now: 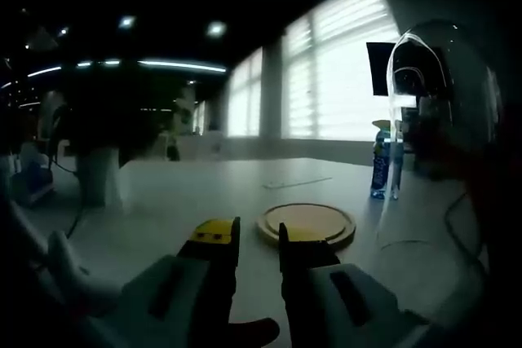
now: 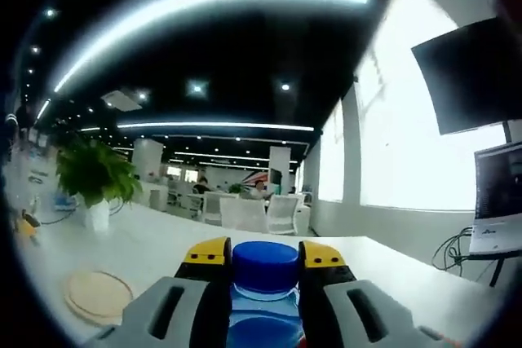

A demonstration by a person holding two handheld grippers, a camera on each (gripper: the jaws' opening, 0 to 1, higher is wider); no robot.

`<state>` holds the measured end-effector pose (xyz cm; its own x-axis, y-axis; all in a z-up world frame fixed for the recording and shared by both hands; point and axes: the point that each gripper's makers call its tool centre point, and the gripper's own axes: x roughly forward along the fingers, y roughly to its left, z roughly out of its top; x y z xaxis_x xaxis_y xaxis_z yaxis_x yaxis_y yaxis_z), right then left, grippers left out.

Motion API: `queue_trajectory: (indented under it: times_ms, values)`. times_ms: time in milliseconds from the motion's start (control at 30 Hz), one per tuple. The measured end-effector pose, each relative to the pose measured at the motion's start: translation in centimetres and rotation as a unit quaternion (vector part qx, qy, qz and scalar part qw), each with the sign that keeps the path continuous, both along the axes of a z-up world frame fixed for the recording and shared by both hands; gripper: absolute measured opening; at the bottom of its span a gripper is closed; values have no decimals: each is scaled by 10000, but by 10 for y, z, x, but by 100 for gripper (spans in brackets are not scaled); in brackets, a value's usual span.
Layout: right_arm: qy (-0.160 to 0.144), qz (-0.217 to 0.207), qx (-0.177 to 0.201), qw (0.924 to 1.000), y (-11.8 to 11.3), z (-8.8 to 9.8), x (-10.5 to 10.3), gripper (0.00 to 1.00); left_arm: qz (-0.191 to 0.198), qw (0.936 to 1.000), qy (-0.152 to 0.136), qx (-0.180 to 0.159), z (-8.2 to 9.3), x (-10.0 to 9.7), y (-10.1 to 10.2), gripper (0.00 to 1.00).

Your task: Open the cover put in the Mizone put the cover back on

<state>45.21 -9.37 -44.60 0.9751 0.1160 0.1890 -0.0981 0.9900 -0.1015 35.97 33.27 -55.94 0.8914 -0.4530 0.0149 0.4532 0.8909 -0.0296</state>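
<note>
Right gripper (image 2: 263, 270) clamps Mizone bottle (image 2: 264, 315) (blue cap (image 2: 265, 266) on).

Pale bench (image 1: 204, 189) bearing a round wooden disc (image 1: 307, 223), a blue-labelled bottle (image 1: 380, 170) well beyond the disc.

Glossy clear-plastic cover (image 1: 444, 120); matt wooden-looking board (image 1: 307, 223) — smooth pale table (image 1: 179, 193); ribbed blue plastic cap (image 2: 265, 266).
</note>
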Motion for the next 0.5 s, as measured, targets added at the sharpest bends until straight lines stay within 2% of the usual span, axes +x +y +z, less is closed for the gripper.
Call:
queue_trajectory:
  times_ms: [100, 233, 300, 333, 400, 467, 500]
  values:
    - [-163, 92, 159, 9997, -2, 1, -1, 26, 2, 10000, -1, 2, 0, 0, 0, 16]
    - [-124, 359, 419, 9984, 1, 2, 0, 26, 18, 10000, 20, -4, -1, 0, 1, 16]
    - [-107, 424, 658, 9969, 1, 2, -1, 26, 14, 10000, 16, -2, 0, 0, 1, 16]
    - [-78, 464, 902, 9948, 0, 2, -1, 26, 12, 10000, 14, 2, 0, 0, 0, 16]
    - [-89, 486, 814, 9955, 0, 2, -2, 26, 13, 10000, 15, 10, 0, 0, 0, 16]
    - [-91, 370, 1384, 9896, -2, 2, -3, 26, 22, 10000, 6, 4, 0, 0, 1, 16]
    - [-141, 400, 1208, 9918, -2, 3, -2, 26, 21, 10000, 8, -4, 0, 0, 1, 16]
